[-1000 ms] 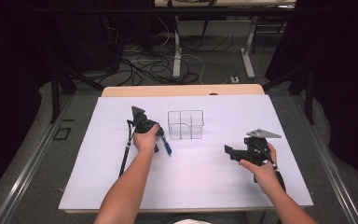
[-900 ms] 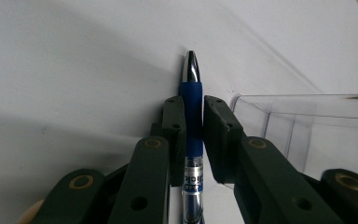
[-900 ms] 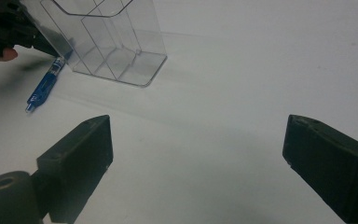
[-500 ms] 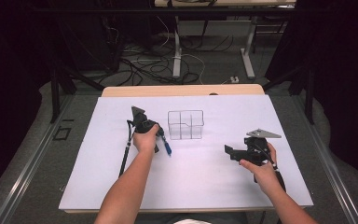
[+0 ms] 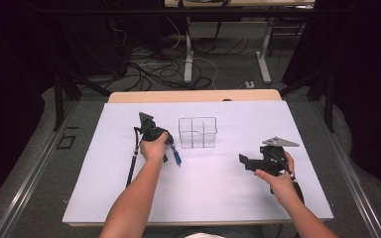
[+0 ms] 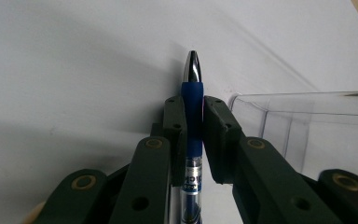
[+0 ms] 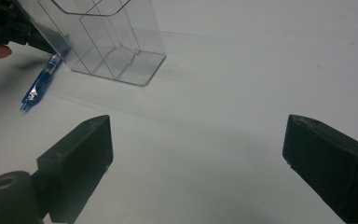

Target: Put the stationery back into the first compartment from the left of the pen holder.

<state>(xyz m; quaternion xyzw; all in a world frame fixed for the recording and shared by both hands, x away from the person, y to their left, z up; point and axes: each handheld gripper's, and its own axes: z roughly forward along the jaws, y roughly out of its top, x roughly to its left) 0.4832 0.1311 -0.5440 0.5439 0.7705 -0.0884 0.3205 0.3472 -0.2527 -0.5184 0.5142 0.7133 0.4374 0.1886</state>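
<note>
A blue pen with a silver tip is clamped lengthwise between the pads of my left gripper, which is shut on it. In the high view the left gripper sits just left of a clear plastic organizer with compartments, and the pen sticks out of it toward the near side. My right gripper stands open with nothing between its jaws, low over the white tabletop. From there the pen shows beside the organizer. In the high view the right gripper points left, right of the organizer.
A white sheet covers the table; a strip of bare wood runs along its far edge. Cables and desk legs lie on the floor beyond. The left gripper's cable trails toward the near side.
</note>
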